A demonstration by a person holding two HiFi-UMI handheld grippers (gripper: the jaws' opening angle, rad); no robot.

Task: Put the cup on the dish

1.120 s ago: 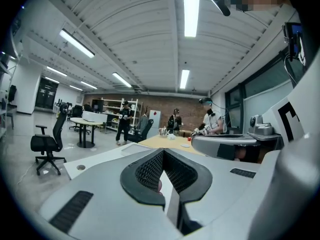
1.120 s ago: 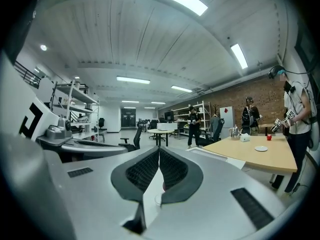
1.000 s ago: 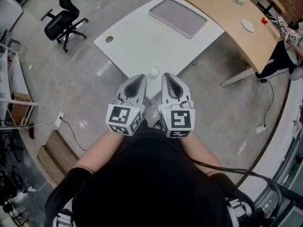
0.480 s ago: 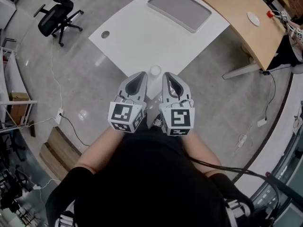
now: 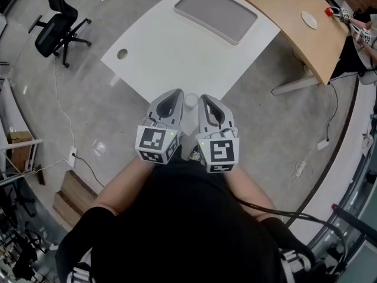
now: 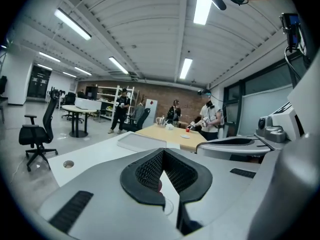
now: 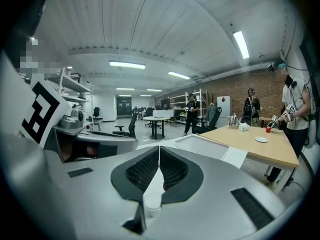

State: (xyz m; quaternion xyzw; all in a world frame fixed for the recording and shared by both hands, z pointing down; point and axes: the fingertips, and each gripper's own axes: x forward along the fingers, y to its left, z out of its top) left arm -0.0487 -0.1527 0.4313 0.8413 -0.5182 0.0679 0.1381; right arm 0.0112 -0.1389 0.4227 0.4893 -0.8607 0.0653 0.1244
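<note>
Between the left gripper (image 5: 175, 94) and right gripper (image 5: 206, 98), both clenched empty, the cup (image 5: 191, 101) sits partly hidden.

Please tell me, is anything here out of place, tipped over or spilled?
Nothing is spilled or tipped over. The cup stands upright, but it is very near the corner of the white table, where a knock could perhaps send it off. The dish lies apart from it, on the wooden table.
</note>
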